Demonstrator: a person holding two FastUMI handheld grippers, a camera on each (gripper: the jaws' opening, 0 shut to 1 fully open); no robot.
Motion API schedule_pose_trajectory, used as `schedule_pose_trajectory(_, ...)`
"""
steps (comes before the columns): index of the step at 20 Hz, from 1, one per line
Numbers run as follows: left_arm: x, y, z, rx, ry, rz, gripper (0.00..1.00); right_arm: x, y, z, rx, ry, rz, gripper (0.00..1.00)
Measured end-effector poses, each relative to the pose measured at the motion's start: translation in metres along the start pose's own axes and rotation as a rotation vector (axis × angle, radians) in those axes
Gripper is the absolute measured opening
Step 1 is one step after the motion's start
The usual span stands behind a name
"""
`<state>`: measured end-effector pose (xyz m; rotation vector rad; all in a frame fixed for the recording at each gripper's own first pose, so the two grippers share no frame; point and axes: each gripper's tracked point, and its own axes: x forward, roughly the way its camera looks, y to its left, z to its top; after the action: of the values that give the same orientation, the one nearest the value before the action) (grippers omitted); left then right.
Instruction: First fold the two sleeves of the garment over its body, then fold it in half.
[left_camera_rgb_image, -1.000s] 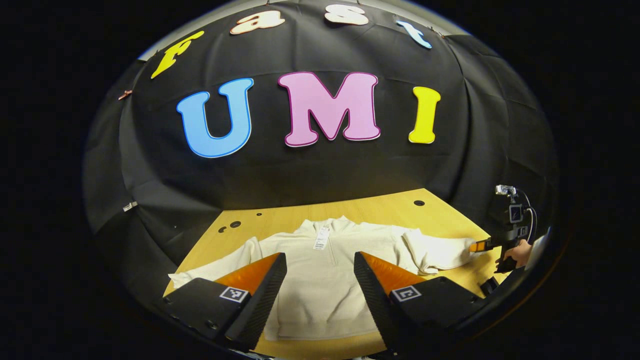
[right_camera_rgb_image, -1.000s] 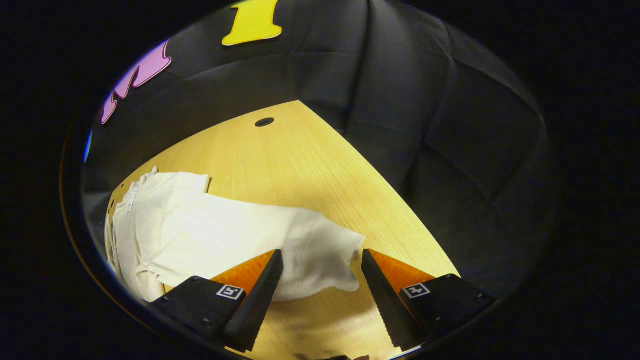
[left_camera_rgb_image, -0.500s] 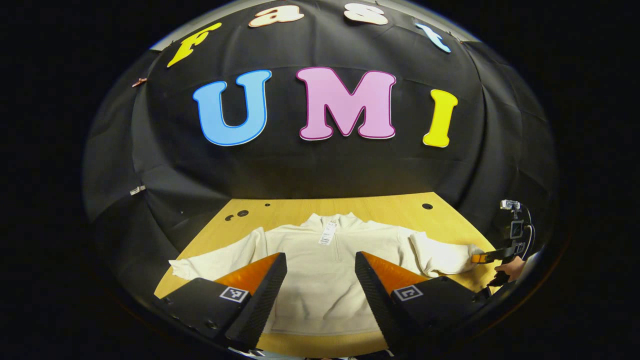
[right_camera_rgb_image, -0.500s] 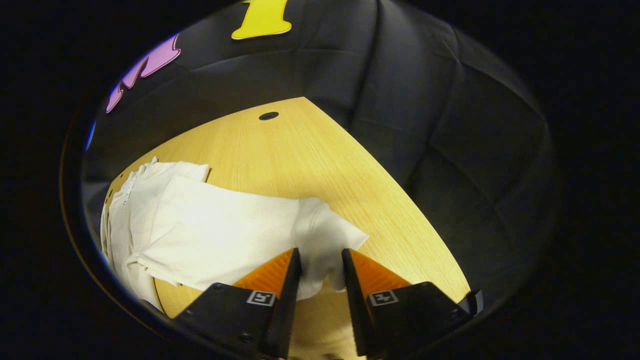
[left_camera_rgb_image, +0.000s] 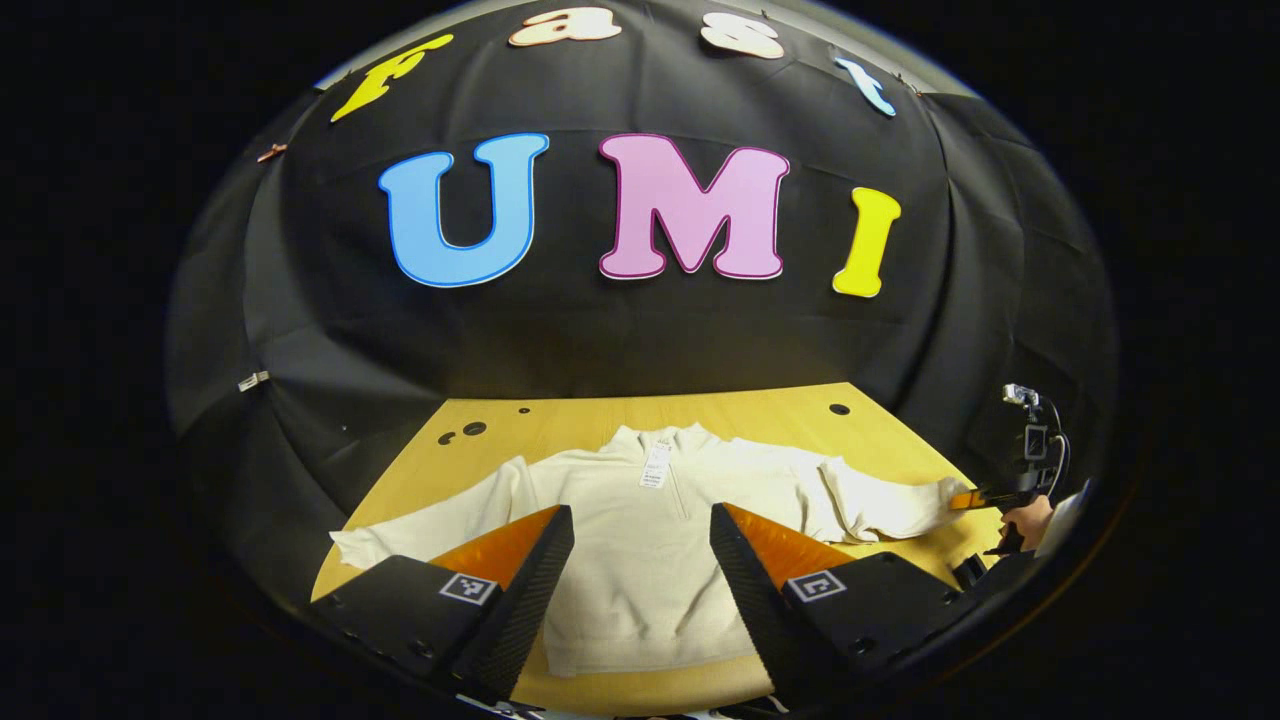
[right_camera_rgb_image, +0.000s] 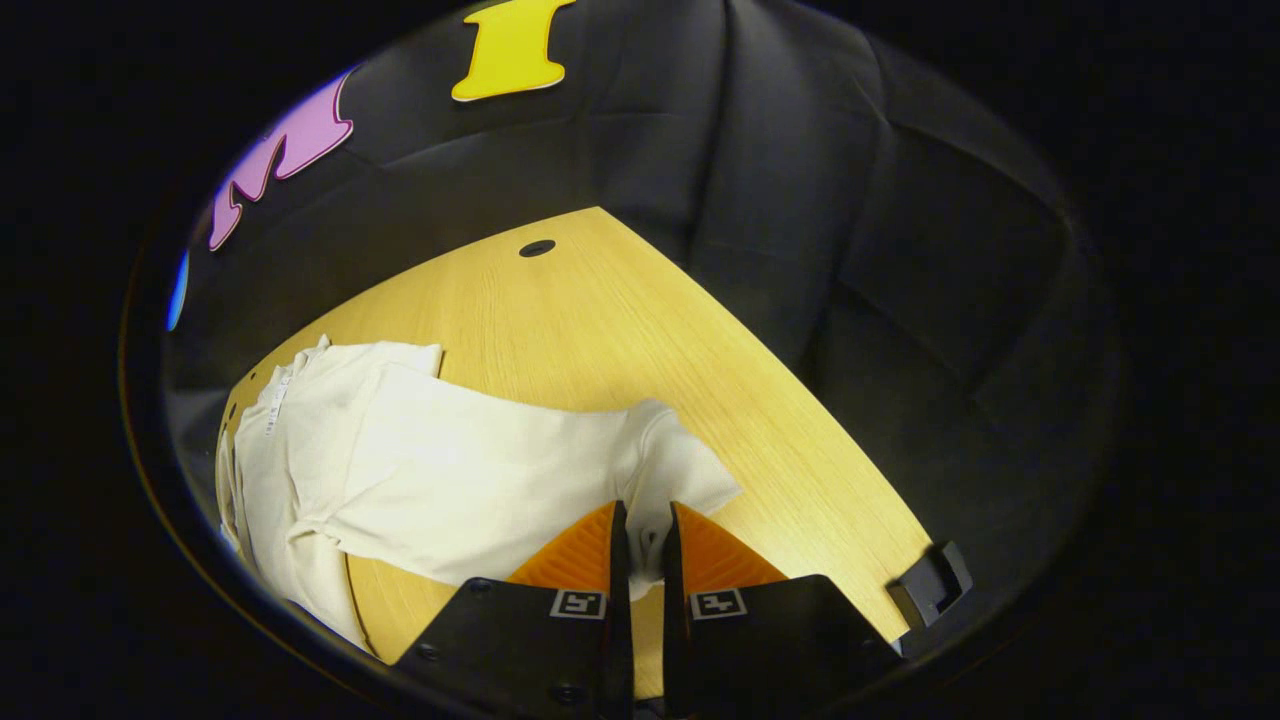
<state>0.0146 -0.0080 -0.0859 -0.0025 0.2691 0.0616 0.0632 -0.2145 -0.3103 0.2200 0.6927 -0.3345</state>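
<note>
- Your right gripper (right_camera_rgb_image: 640, 535) is clamped on the cuff of the garment's (left_camera_rgb_image: 640, 530) right sleeve (right_camera_rgb_image: 500, 480), both fingers pinching the cloth.
- Your left gripper (left_camera_rgb_image: 640, 570) hangs above the garment's body, fingers wide apart.
- The garment lies flat on the wooden table (right_camera_rgb_image: 620, 330), its other sleeve (left_camera_rgb_image: 430, 520) spread outward.

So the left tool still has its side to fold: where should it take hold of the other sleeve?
Probably at the cuff end of the cream sweatshirt's outstretched sleeve. It lies flat on the wooden table, angled away from the body, so come in from the outer side, low along the tabletop, and pinch the cuff's edge with the open left tool.
</note>
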Motion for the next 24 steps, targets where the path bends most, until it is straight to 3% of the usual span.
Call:
schedule_pose_trajectory(5, 0.002, 0.015, 0.001, -0.027, -0.006, -0.052, 0.9, -0.046, 0.008, 0.0, 0.026, -0.056, -0.03, 0.16)
schedule_pose_trajectory(9, 0.001, 0.026, 0.005, -0.035, -0.024, -0.081, 0.9, -0.082, 0.051, 0.006, -0.003, -0.108, 0.022, 0.16)
schedule_pose_trajectory(17, -0.009, 0.065, -0.002, -0.048, -0.033, -0.081, 0.9, -0.116, 0.189, 0.04, 0.031, -0.2, 0.196, 0.16)
schedule_pose_trajectory(24, -0.02, 0.131, -0.011, -0.068, -0.041, -0.01, 0.9, -0.125, 0.325, 0.041, 0.016, -0.217, 0.35, 0.16)
